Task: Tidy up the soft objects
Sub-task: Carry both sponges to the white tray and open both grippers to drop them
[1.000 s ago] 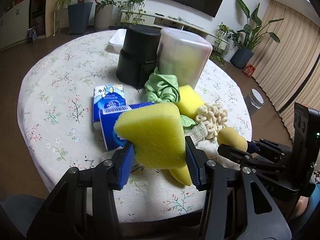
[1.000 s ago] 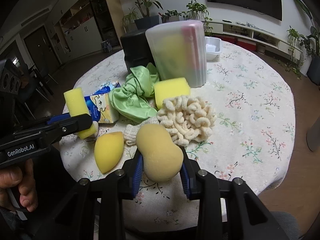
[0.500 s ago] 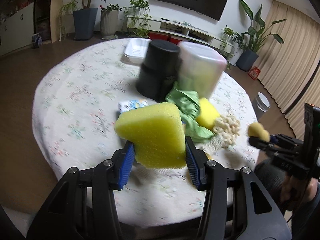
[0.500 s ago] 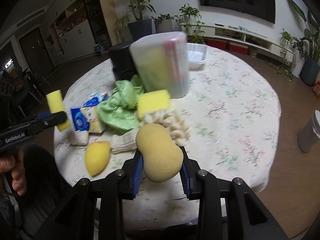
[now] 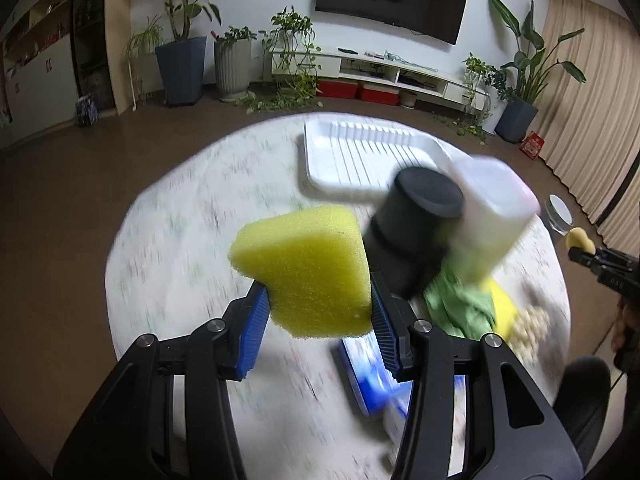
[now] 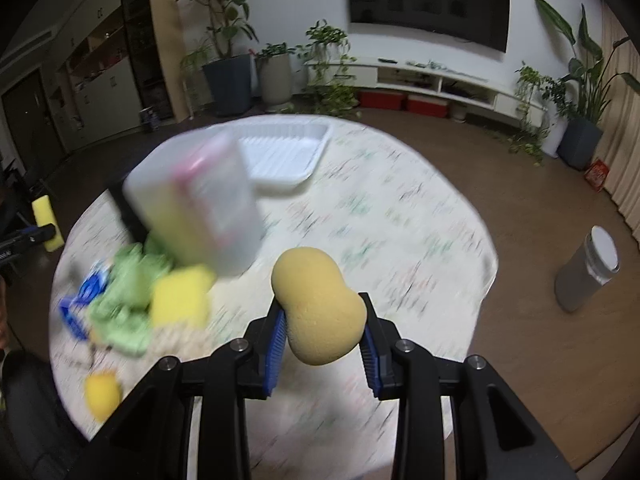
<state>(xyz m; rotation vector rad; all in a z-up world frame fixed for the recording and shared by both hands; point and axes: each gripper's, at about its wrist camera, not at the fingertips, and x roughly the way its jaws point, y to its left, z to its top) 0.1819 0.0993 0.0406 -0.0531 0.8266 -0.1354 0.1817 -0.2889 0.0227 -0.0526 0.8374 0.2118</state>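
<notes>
My left gripper (image 5: 318, 320) is shut on a yellow wedge sponge (image 5: 304, 272), held high above the round table (image 5: 180, 280). My right gripper (image 6: 322, 338) is shut on a tan gourd-shaped sponge (image 6: 318, 306), also held above the table. On the table lie a green cloth (image 6: 128, 292), a yellow block sponge (image 6: 180, 296), a cream knobbly sponge (image 5: 532, 328) and a yellow egg-shaped sponge (image 6: 102, 396). A white ribbed tray (image 5: 368, 156) sits at the table's far side. The table is motion-blurred in both views.
A black canister (image 5: 416, 224) and a translucent lidded tub (image 5: 492, 216) stand mid-table before the tray. A blue tissue pack (image 5: 372, 376) lies near me. A grey bin (image 6: 588, 276) stands on the floor to the right. Plants and a TV shelf line the far wall.
Both grippers have risen well above the table with their sponges still held, and the view now looks down over the canisters to the white tray.
</notes>
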